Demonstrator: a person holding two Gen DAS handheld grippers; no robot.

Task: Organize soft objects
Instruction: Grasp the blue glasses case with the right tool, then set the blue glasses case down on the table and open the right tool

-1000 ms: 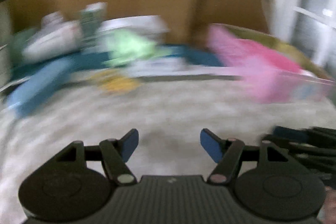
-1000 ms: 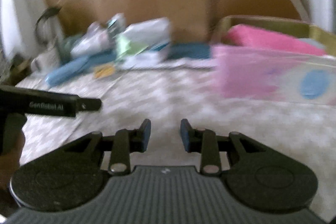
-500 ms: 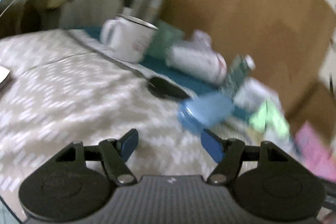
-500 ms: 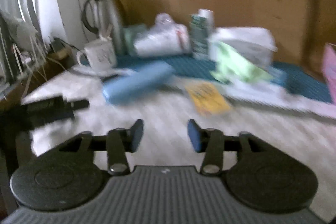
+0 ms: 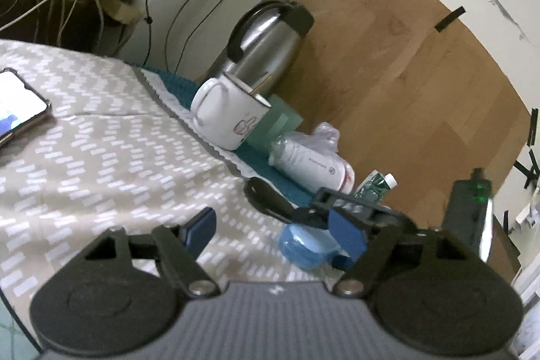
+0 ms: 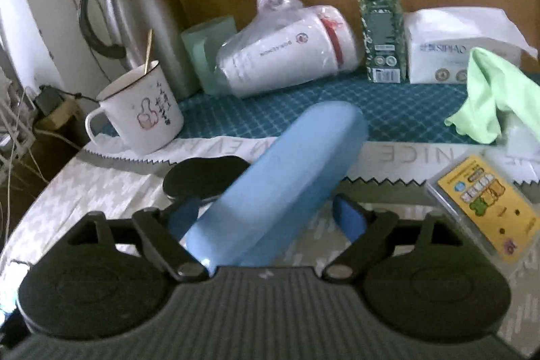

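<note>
From my left wrist, my left claw (image 5: pixel 273 230) is empty with its jaws opening over the patterned tabletop (image 5: pixel 101 157). The blue case (image 5: pixel 308 247) lies ahead and to the right, showing only its rounded near end, partly hidden behind my own right-hand pad, with my right claw (image 5: pixel 341 208) coming in over it from the right. A black oval object (image 5: pixel 263 194) sits just beyond the case, and a white mug (image 5: pixel 229 117) and steel jug (image 5: pixel 266 46) stand further back. A phone (image 5: pixel 17 110) lies well apart at the left edge, so there is free cloth to my left. From my right wrist, my right claw (image 6: pixel 266 218) is released and its jaws are opening, with the blue case (image 6: pixel 287 177) lying between them; its long axis runs from near my palm up and away to the right. The left pad looks close to its side, the right pad stands clear, and I judge nothing is gripped yet. This right hand is plainly the nearer one. A yellow card pack (image 6: pixel 482 204) lies just to the right, and a green cloth (image 6: pixel 489 97) is further back on the teal mat (image 6: pixel 388 113), which limits a swing to that side.
</note>
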